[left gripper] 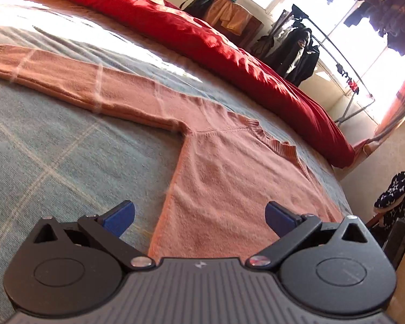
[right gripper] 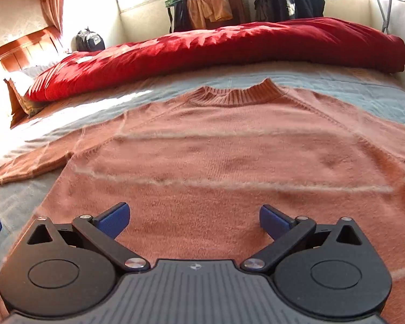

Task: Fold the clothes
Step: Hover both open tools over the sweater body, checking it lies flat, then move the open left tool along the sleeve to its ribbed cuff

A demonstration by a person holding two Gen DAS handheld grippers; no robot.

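Sunlit bed [right gripper: 351, 86] with grey checked cover carried the pink sweater [right gripper: 216, 156], laid flat, centre frame, collar toward the red duvet [right gripper: 229, 46] along the top. Left tongs [left gripper: 199, 216] and right tongs [right gripper: 194, 218] were spread wide, holding nothing, low over the sweater's body.

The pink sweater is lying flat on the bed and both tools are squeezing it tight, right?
Not quite. The pink sweater does lie flat on the bed, but neither tool is squeezing it. The left tool and right tool are both open, with fingers spread wide and nothing between them. Each wrist view shows this for its own tool.
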